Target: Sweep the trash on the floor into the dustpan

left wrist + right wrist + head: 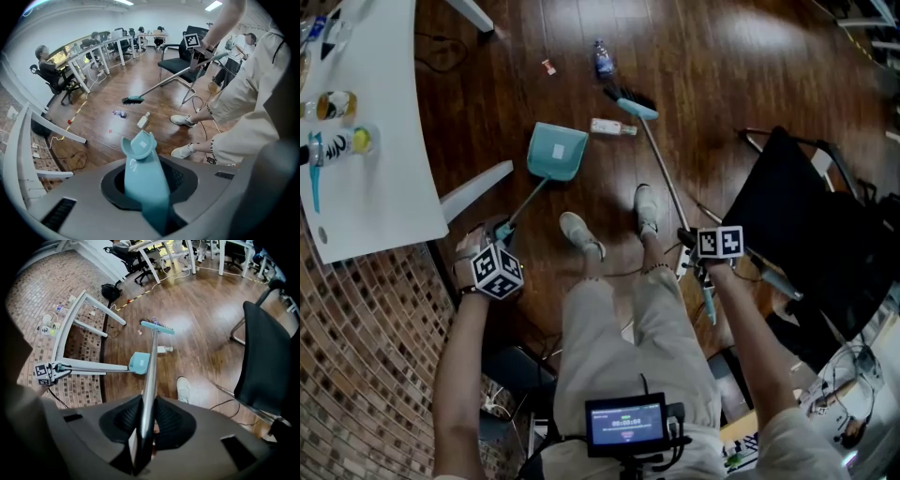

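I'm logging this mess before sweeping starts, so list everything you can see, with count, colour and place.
teal plastic dustpan: one, teal, on the floor ahead of the left shoe
silver-poled broom with teal head: one, head on the floor beyond the clear bottle
small clear plastic bottle: one, clear, lying between dustpan and broom head
crumpled bluish bottle: one, floor farther out
red-and-white scrap: one, floor left of it
white table: one, far left
black office chair: one, right
chest-mounted black screen: one, bottom centre
white shoes: two, centre
left tongs: one, grey, shut on the dustpan's handle
right tongs: one, grey, shut on the broom's pole
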The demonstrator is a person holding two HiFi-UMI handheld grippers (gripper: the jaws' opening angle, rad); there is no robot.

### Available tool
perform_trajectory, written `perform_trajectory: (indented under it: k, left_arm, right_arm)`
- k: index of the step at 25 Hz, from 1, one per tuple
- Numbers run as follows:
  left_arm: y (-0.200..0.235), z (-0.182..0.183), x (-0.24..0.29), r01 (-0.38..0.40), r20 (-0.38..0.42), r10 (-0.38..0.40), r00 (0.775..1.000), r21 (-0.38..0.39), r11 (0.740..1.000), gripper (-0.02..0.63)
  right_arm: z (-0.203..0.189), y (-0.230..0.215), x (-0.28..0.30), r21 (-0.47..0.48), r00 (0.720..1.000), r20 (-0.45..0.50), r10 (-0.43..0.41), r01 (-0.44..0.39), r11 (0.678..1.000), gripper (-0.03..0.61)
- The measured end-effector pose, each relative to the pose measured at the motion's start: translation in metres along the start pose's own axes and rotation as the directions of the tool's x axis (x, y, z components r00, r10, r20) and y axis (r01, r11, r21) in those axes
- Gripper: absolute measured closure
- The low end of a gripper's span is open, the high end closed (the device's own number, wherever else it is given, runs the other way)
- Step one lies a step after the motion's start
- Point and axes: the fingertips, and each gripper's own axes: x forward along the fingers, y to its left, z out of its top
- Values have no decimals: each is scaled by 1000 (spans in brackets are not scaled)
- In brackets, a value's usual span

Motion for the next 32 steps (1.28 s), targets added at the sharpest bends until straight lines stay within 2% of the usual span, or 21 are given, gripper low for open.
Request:
perform_trajectory:
  k: [4,10,20,26,30,32]
  left_arm:
    - [-16,2,-8,-11,-2,11,1000,-9,1000,538]
    - [-42,5,-20,2,-17,0,1000,149,989,538]
    - [-70,26,-12,74,-37,-65,997,299,951,538]
    - [-82,30,10,84,-47,-72,996,319,944,538]
    - [-87,29,11,76,-49,-64,997,315,946,540]
    - [-89,31,12,75,-52,-62,997,317,945,538]
  right_arm:
    - [8,-13,-3,15,1000,6,-23,23,1000,477]
    - [21,-33,3,57,998,-30,-61,62,996,479]
    - [42,-63,34,87,991,-65,-119,124,988,479]
    - [46,-68,40,-21,981,-58,-186,185,983,479]
    - [52,-55,49,-39,992,-32,-121,119,992,479]
    - [57,-47,55,-89,994,-24,-110,108,990,479]
